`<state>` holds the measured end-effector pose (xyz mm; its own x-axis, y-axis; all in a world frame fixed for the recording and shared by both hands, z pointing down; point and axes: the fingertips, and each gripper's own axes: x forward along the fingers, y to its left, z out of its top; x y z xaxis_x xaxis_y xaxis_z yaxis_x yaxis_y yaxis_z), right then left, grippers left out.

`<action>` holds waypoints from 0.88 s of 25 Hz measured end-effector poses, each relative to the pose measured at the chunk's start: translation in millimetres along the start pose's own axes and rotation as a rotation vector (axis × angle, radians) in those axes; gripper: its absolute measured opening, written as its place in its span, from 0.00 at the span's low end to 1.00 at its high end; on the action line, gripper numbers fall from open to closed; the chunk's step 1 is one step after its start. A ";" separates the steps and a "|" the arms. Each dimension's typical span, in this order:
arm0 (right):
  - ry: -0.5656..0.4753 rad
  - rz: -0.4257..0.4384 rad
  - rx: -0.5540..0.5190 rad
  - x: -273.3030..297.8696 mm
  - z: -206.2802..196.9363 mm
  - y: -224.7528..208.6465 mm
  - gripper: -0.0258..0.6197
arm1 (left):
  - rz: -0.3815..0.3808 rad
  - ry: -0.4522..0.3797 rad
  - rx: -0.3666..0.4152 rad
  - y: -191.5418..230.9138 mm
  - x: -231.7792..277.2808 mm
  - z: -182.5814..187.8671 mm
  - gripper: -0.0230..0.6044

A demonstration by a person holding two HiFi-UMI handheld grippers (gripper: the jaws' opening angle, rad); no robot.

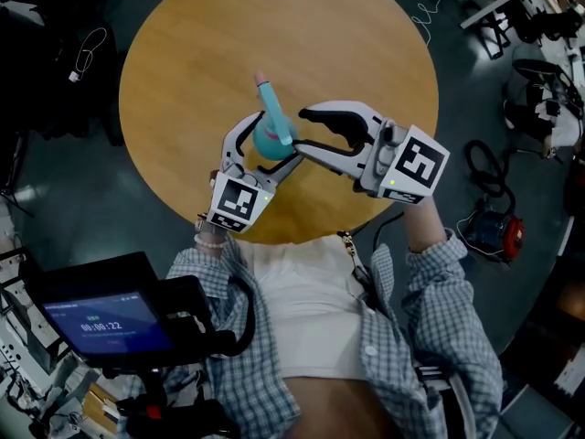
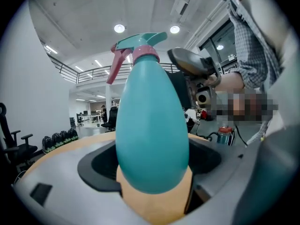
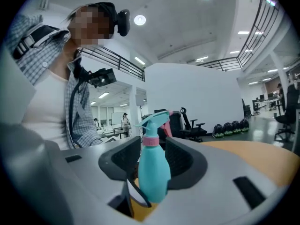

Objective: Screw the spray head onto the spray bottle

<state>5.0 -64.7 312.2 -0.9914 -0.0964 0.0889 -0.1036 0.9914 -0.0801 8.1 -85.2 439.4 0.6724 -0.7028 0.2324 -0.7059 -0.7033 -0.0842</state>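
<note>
A teal spray bottle stands upright near the front of the round wooden table. Its teal spray head, with a pink trigger and pink collar, sits on the neck. My left gripper is shut on the bottle's lower body; in the left gripper view the bottle fills the space between the dark pads. My right gripper reaches in from the right. In the right gripper view the bottle stands between its open jaws, close to both pads, with the spray head above them.
The table's front edge lies just behind both grippers, close to the person's torso. A black device with a lit screen sits at the lower left. Cables and a red machine lie on the floor to the right.
</note>
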 end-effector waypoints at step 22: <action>-0.090 -0.660 0.032 24.7 -8.5 -12.5 0.23 | 0.265 0.157 0.070 21.3 10.7 -24.3 0.73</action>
<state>-17.5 -78.7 323.8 -0.7218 -0.6906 0.0463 -0.6920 0.7188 -0.0670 -5.1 -105.0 463.7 0.4207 -0.8411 0.3401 -0.8313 -0.5075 -0.2267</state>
